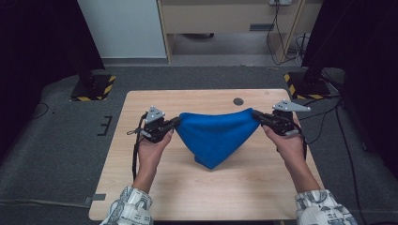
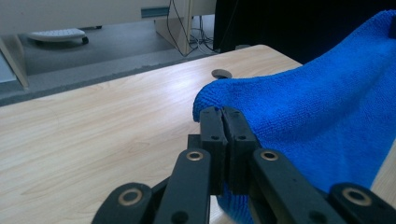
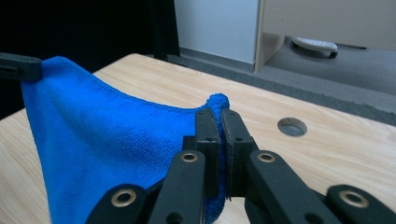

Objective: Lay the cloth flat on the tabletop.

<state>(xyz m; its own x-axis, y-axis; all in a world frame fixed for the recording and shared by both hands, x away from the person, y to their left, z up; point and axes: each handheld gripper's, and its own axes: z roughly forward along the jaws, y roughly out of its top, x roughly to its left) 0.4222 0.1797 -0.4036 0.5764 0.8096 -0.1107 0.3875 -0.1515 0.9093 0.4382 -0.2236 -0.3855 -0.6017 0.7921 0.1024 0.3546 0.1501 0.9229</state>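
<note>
left gripper (image 1: pixel 174 123): jaws pressed together on one top corner of blue cloth (image 1: pixel 213 136) | right gripper (image 1: pixel 256 115): jaws clamped on opposite corner | cloth: stretched between them, long edge gripper-to-gripper, point hanging down to table (image 1: pixel 197 187)

Grey carpet (image 1: pixel 56 140), wooden cabinet (image 1: pixel 225 18)

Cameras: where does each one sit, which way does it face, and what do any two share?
High view: above the person's side, looking forward and down on the table; both forearms, left gripper, right gripper.
Left gripper view: rides the left gripper, looking along shut jaws at the cloth.
Right gripper view: rides the right gripper, jaws shut on the cloth's other corner.
Shared: cloth, table hole.
</note>
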